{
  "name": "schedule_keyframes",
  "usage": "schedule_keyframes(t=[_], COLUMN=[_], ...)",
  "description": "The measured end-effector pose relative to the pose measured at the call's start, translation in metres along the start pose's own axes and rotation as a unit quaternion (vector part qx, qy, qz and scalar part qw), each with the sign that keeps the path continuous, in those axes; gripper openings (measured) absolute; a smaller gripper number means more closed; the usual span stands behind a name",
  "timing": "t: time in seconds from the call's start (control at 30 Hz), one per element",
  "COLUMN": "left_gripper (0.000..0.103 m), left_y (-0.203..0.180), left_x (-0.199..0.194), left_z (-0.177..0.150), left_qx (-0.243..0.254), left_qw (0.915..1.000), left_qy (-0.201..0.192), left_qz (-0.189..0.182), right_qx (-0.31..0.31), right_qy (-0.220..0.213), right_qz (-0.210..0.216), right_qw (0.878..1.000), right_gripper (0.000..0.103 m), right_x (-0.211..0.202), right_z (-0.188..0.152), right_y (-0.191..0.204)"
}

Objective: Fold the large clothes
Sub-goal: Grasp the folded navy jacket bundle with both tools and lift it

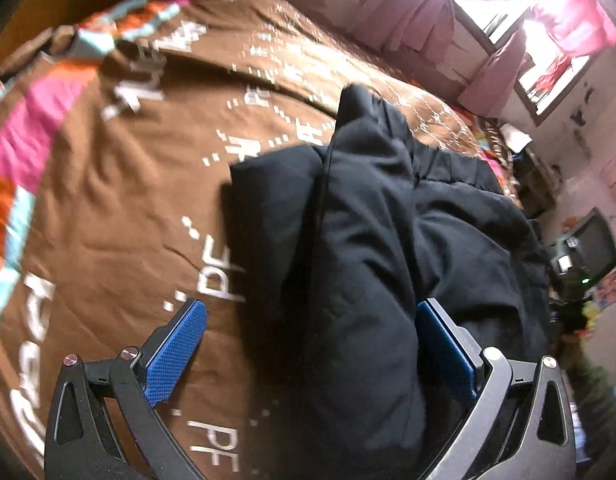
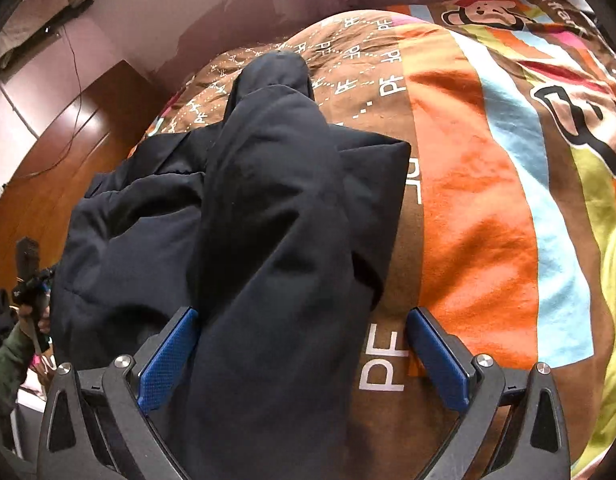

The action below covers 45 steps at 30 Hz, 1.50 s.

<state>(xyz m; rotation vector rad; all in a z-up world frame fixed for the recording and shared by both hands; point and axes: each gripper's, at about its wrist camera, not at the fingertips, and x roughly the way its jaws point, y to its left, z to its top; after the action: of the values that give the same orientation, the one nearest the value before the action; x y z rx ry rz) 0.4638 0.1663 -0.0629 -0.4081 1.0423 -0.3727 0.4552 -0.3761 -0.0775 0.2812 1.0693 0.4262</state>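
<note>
A large black padded jacket (image 1: 372, 248) lies on a bed, with a sleeve folded along its length. My left gripper (image 1: 312, 344) is open, its blue pads (image 1: 175, 352) wide apart; the sleeve lies between the jaws against the right pad. In the right wrist view the same jacket (image 2: 267, 220) runs up the middle. My right gripper (image 2: 303, 356) is open too, with the sleeve lying between the jaws beside its left pad (image 2: 167, 360). Neither gripper pinches the cloth.
The bed has a brown cover (image 1: 119, 208) with white "PF" lettering and orange, pink and blue stripes (image 2: 468, 200). A window with pink curtains (image 1: 548, 20) is far right. A wooden wardrobe (image 2: 59, 152) stands left. A television (image 1: 592, 248) sits at the right.
</note>
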Motion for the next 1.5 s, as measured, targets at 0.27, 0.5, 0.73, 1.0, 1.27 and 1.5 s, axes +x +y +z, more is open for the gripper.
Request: schedule_keyframes(t=[0.27,0.5,0.73,1.0,1.27,1.5], left_gripper=[0.102,0.098,0.075,0.032,0.014,0.014], left_y=[0.002,-0.005,-0.009,-0.017,-0.088,-0.156], left_x=[-0.003,-0.004,-0.010,-0.033,-0.080,-0.072], left_z=[-0.002,-0.003,-0.007,-0.020,-0.012,0.015], left_qx=[-0.002,-0.019,-0.051,-0.067,-0.021,0.020], left_qw=[0.9982,0.9979,0.9975,0.9967,0.9973,0.9951], left_qy=[0.020,0.031,0.021,-0.003,-0.060,-0.079], left_qz=[-0.057,-0.053,-0.044,-0.046,-0.038,-0.055], right_qx=[0.021,0.020,0.077,0.111,0.070,0.024], right_qy=[0.028,0.042,0.040,-0.002,-0.068,-0.129], right_qz=[0.009,0.002,0.015,0.035,0.059,0.033], right_qw=[0.999,0.999,0.996,0.993,0.993,0.991], right_gripper=[0.103,0.087,0.056,0.025,0.012,0.011], right_x=[-0.001,-0.004,-0.007,-0.020,-0.076,-0.126], right_z=[-0.001,-0.007,-0.013,-0.024,-0.007,0.027], right_y=[-0.001,0.015,0.015,0.019,0.050,0.061])
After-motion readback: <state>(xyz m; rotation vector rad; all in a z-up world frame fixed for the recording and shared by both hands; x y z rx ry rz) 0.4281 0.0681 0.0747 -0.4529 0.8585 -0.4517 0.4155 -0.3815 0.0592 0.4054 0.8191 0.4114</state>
